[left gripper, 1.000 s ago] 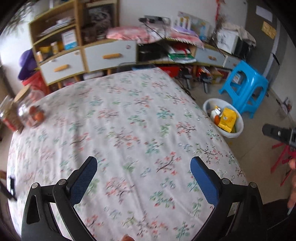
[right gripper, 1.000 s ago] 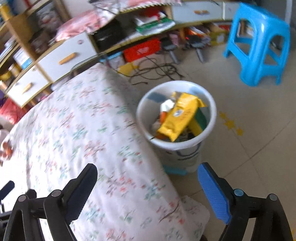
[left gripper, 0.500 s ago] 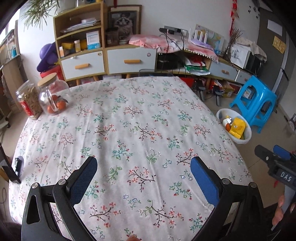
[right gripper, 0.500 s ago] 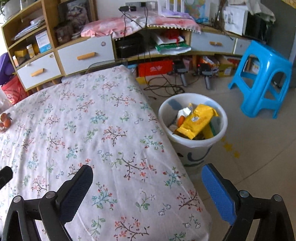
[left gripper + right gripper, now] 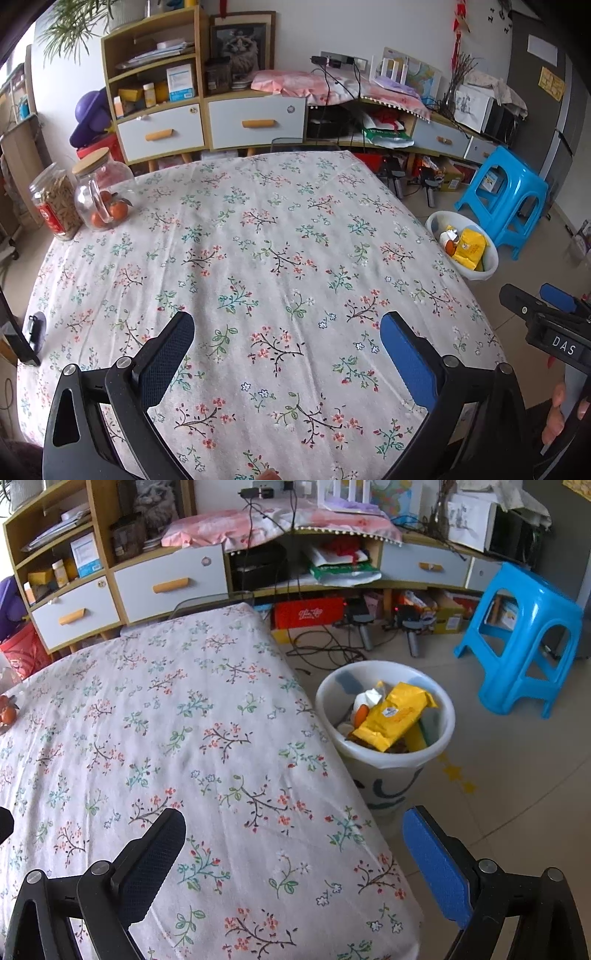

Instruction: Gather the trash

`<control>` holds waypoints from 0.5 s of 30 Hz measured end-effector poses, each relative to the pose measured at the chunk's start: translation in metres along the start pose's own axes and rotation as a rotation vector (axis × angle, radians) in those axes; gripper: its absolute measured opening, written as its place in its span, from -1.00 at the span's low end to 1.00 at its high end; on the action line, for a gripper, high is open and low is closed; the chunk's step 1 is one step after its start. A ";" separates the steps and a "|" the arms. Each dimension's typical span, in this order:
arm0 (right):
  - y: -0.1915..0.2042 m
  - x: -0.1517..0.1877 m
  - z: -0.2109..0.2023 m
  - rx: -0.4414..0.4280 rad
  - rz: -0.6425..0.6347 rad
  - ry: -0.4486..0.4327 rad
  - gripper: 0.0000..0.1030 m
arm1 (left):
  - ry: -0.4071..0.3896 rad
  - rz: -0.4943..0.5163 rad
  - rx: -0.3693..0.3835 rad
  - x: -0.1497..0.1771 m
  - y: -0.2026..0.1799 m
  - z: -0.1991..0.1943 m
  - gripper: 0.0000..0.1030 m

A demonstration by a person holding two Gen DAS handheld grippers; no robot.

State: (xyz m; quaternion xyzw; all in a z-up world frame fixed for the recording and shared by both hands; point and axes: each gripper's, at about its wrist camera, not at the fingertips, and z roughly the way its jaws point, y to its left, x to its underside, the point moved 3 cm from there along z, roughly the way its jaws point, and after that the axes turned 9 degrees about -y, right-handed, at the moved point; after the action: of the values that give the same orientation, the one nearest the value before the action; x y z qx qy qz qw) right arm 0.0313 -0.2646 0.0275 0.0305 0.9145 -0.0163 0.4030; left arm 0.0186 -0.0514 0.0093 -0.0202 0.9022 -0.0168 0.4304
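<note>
In the left wrist view, two clear glass jars stand touching at the upper left of the floral-print tablecloth (image 5: pixel 280 236): a red-labelled jar of brown sticks (image 5: pixel 55 203) and a wooden-lidded jar of oranges (image 5: pixel 103 195). The left gripper (image 5: pixel 287 332) spreads wide along the bottom edge, holding nothing. At the right edge, the right gripper (image 5: pixel 546 306) is partly cut off. In the right wrist view the right gripper (image 5: pixel 293 834) also gapes wide and empty over the table's corner. Right of centre, on the tiled floor just beside the table, the white plastic trash bucket (image 5: pixel 441 747) holds a yellow foil snack bag (image 5: pixel 393 716) atop other wrappers. A blue plastic stool (image 5: pixel 532 635) stands at the upper right.
</note>
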 end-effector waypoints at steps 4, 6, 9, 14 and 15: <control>-0.002 0.001 0.000 -0.006 0.008 0.005 0.90 | 0.004 0.004 0.005 0.002 -0.002 0.000 0.98; -0.002 0.001 0.000 -0.005 0.009 0.005 0.90 | 0.004 0.005 0.006 0.002 -0.002 0.000 0.98; -0.002 0.001 0.000 -0.006 0.009 0.006 0.90 | 0.010 0.001 0.009 0.003 -0.001 0.001 0.98; -0.002 0.001 0.000 -0.003 0.011 0.008 0.90 | 0.012 -0.001 0.013 0.003 0.000 0.001 0.98; -0.002 0.001 0.000 -0.005 0.012 0.008 0.90 | 0.013 -0.001 0.013 0.003 0.000 0.001 0.98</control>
State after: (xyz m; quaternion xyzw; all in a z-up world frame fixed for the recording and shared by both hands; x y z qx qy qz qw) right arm 0.0300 -0.2666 0.0269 0.0354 0.9159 -0.0116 0.3997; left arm 0.0173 -0.0513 0.0064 -0.0179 0.9048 -0.0231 0.4248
